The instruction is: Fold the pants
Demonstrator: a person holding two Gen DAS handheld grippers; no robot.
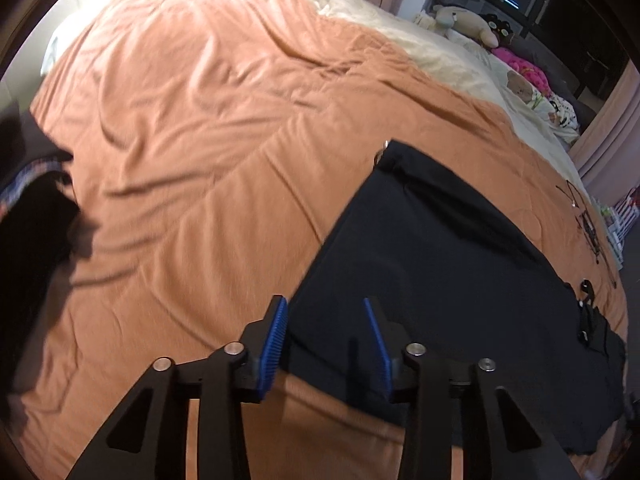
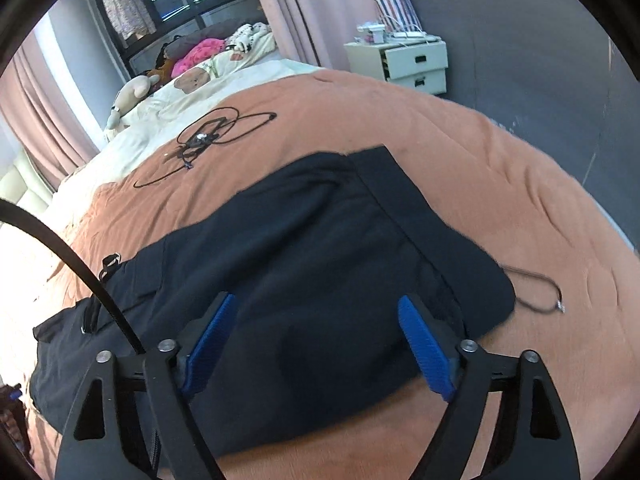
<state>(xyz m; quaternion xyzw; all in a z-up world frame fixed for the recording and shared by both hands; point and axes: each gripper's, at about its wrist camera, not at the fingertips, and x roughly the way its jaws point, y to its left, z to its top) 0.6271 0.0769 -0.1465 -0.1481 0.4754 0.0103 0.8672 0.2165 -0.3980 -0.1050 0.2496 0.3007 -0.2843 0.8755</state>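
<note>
Black pants (image 2: 304,248) lie folded flat on the orange blanket (image 1: 192,128) that covers the bed. Just above the pants hangs the left gripper (image 1: 326,344), its blue pads a little apart and holding nothing. Over the pants too is the right gripper (image 2: 320,344), spread wide and empty. Beyond the pants, a black cable (image 2: 212,136) lies coiled on the blanket

My left gripper (image 1: 326,344) tilts downward, blue pads parted and empty; my right gripper (image 2: 320,344) gapes wider, gripping nothing.
</note>
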